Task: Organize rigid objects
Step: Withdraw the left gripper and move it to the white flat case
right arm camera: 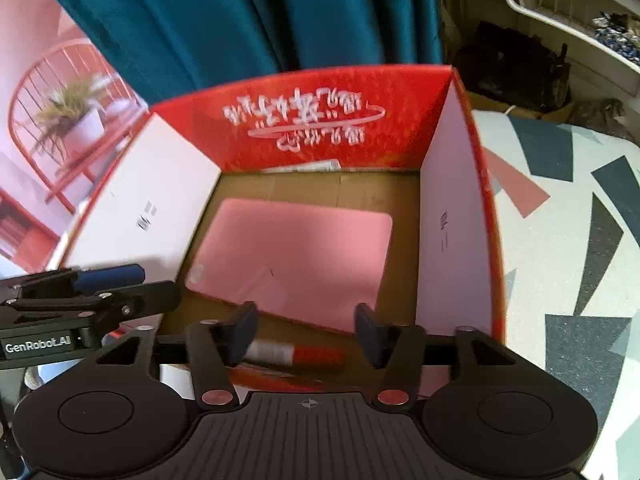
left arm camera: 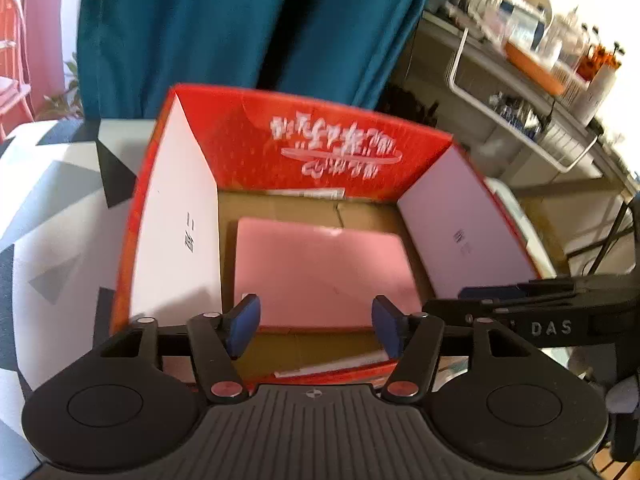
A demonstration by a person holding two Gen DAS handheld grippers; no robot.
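Observation:
A red cardboard box (left arm camera: pixel 320 140) stands open on the table, its white side flaps up. Flat on its brown bottom lies a pink rectangular board (left arm camera: pixel 320 272), also seen in the right wrist view (right arm camera: pixel 296 252). My left gripper (left arm camera: pixel 316 326) hovers over the board's near edge, open with nothing between its blue pads. My right gripper (right arm camera: pixel 307 334) is open over the box's near side. A silver and red marker (right arm camera: pixel 296 354) lies in the box just beneath its fingertips, and the pads do not press on it. Each gripper shows at the edge of the other's view.
The box rests on a cloth with grey, black and pink shapes (right arm camera: pixel 560 240). A teal curtain (left arm camera: pixel 240 20) hangs behind it. A white wire rack with bottles (left arm camera: pixel 540 80) stands to the right, and a red chair with a potted plant (right arm camera: pixel 68 120) to the left.

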